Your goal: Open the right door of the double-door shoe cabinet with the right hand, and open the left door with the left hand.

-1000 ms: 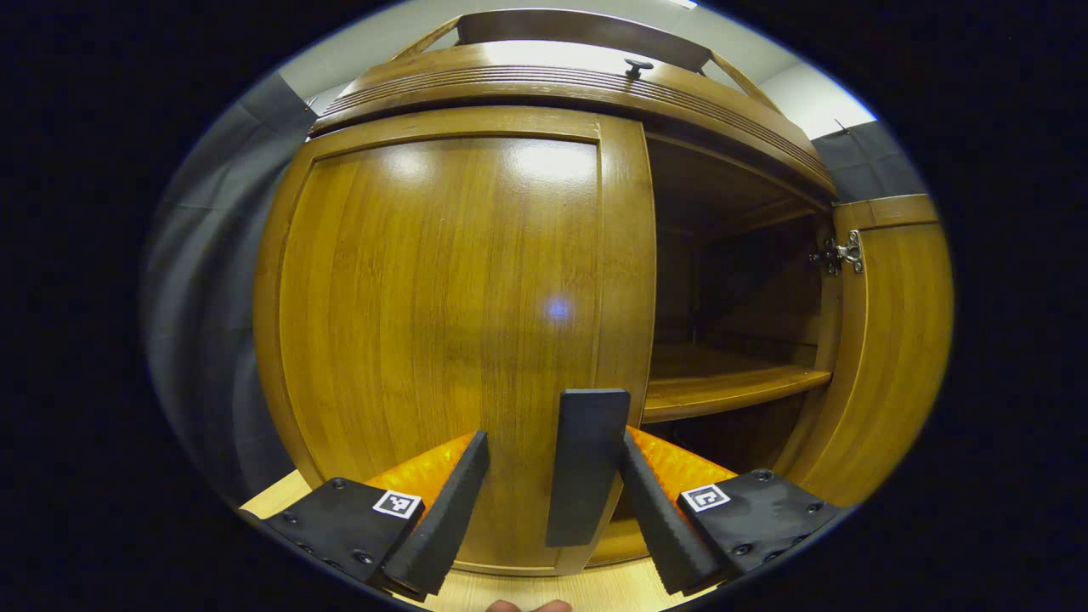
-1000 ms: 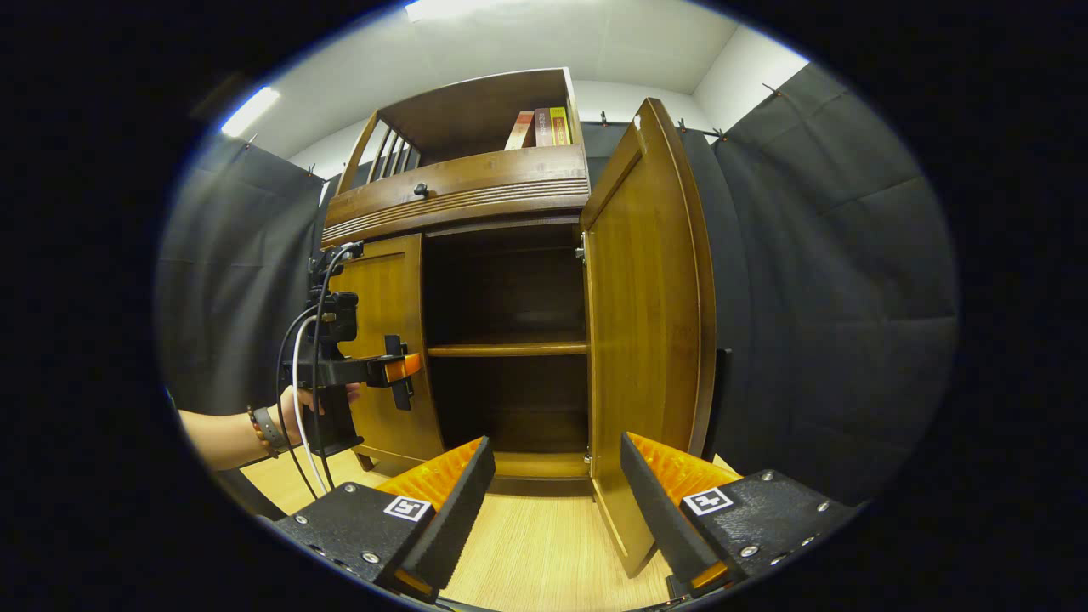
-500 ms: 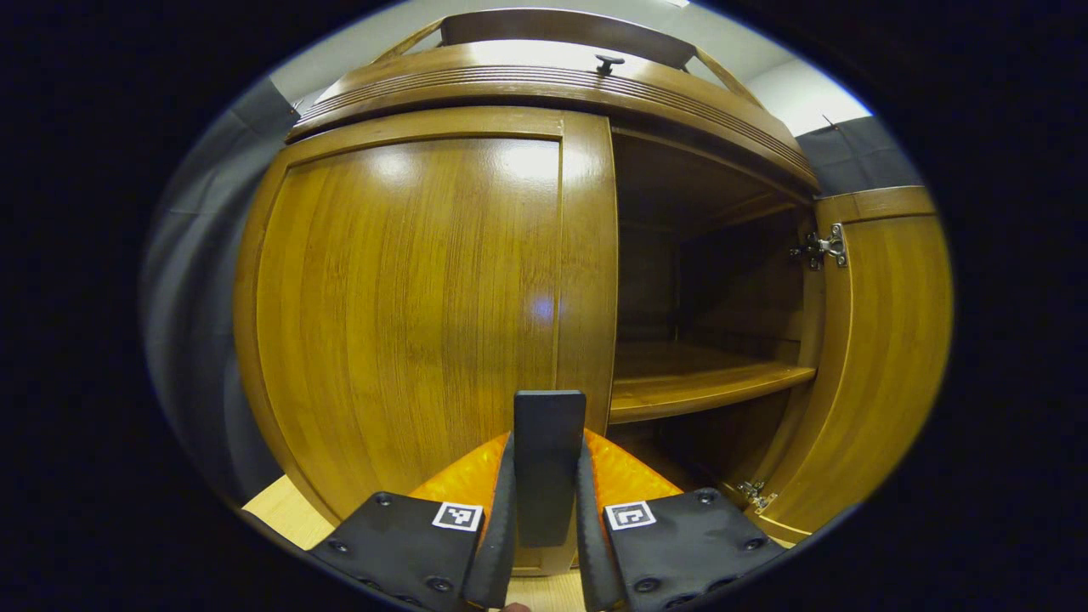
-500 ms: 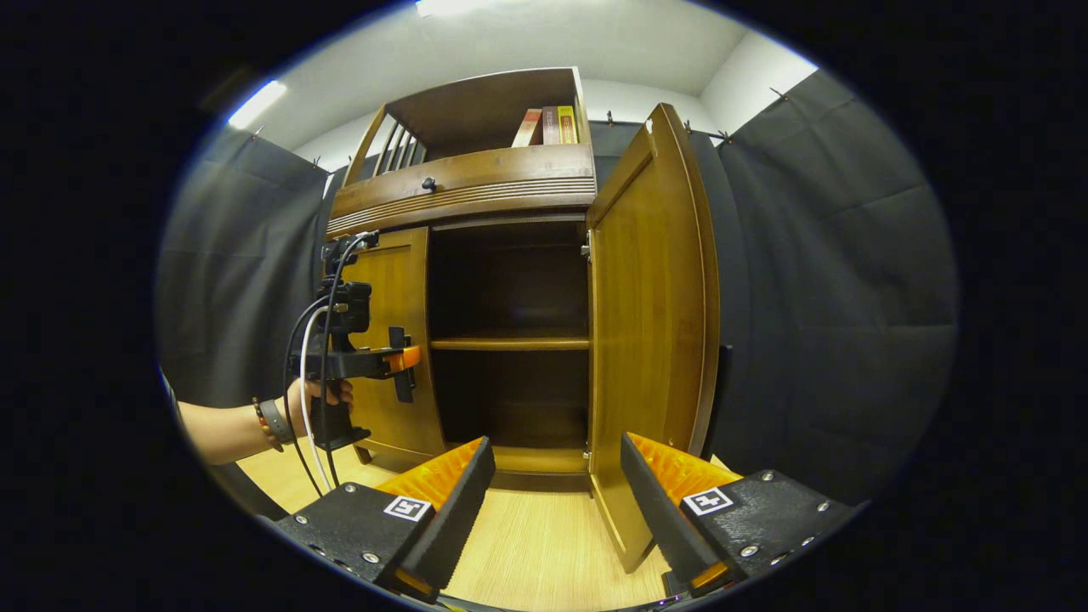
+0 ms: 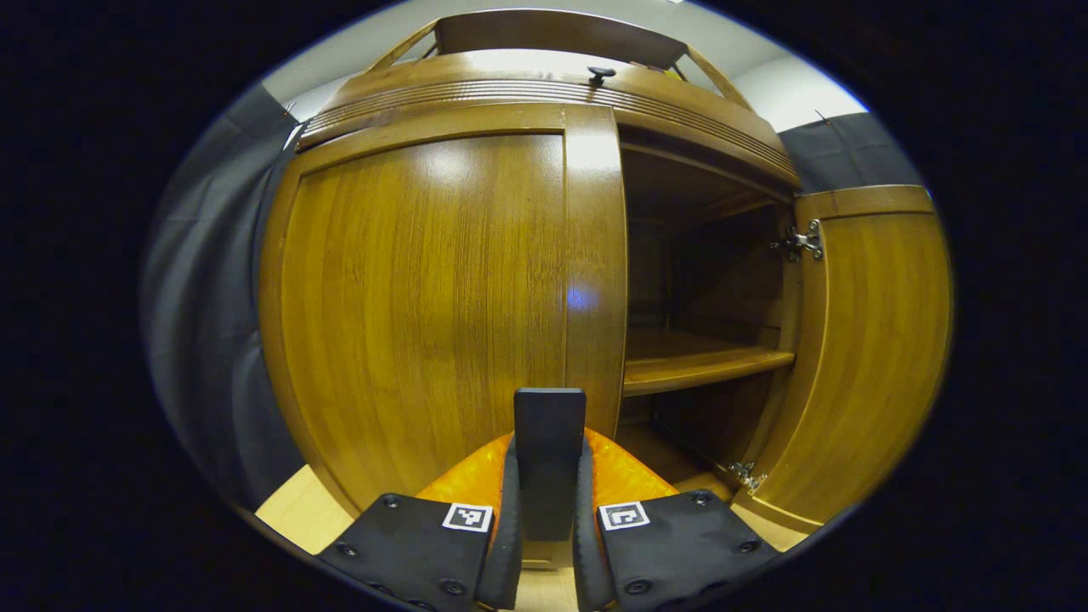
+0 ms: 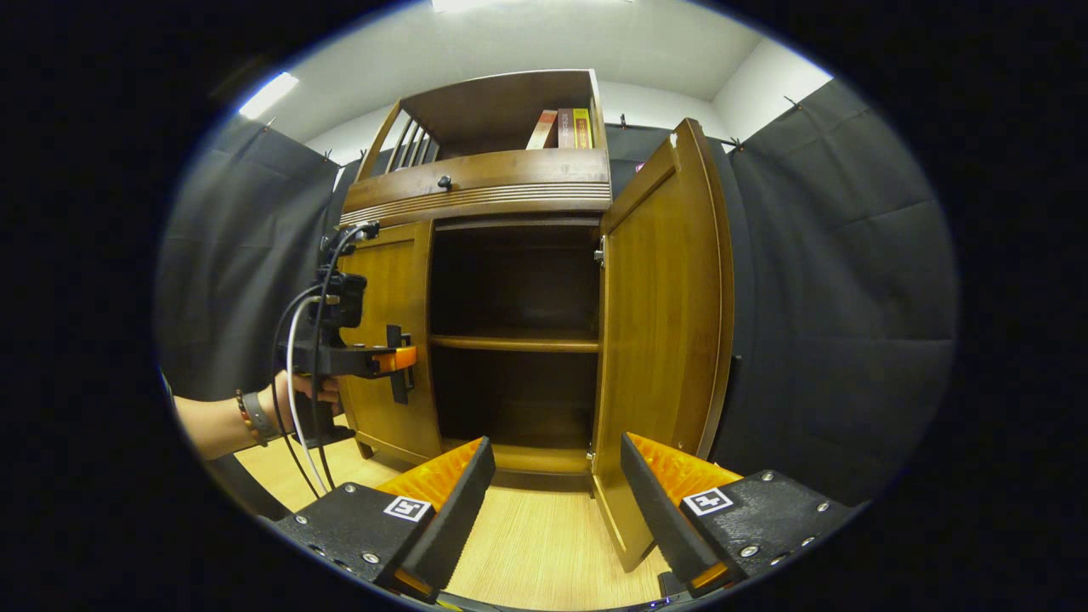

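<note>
Indoors, wood floor (image 6: 527, 544), left gripper (image 5: 548, 510) clamped on door handle (image 5: 549, 433), right gripper (image 6: 557, 501) agape.

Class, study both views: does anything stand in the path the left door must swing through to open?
Nothing visible does. The left gripper is shut on the left door's handle, and the floor in front of the left door is bare. The right door already stands open, off to the other side.
</note>
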A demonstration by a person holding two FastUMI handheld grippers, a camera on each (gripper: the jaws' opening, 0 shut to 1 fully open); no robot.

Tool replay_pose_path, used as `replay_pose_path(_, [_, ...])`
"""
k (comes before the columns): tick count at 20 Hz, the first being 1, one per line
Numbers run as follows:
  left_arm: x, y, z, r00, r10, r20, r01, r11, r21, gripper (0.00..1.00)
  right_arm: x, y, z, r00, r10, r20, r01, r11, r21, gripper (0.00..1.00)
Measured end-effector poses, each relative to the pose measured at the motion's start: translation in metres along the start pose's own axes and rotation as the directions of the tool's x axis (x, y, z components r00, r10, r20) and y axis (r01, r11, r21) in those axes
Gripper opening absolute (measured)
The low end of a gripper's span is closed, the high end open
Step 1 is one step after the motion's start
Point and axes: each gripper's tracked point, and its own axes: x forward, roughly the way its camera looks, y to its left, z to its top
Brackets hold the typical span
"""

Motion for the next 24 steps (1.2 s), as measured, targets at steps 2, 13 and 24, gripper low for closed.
replay_pose_path(2, [-0.022,0.005,-0.001,1.0,-0.002,-0.004,0.002,1.0,0.017,0.32,-0.002,0.002,-0.005,1.0,0.0,-0.018,0.0,1.0,0.0,0.92])
replay_pose_path(13, [-0.125,0.058,-0.001,0.998,0.059,-0.02,-0.059,0.998,0.002,0.32,0.017,0.049,-0.024,0.995,0.083,-0.063,-0.082,0.996,0.023,0.92])
replay_pose_path(24, [-0.176,0.12,0.003,0.989,0.149,-0.004,-0.148,0.989,0.017,0.31,0.022,0.093,-0.028,0.99,0.129,-0.065,-0.125,0.991,0.057,0.92])
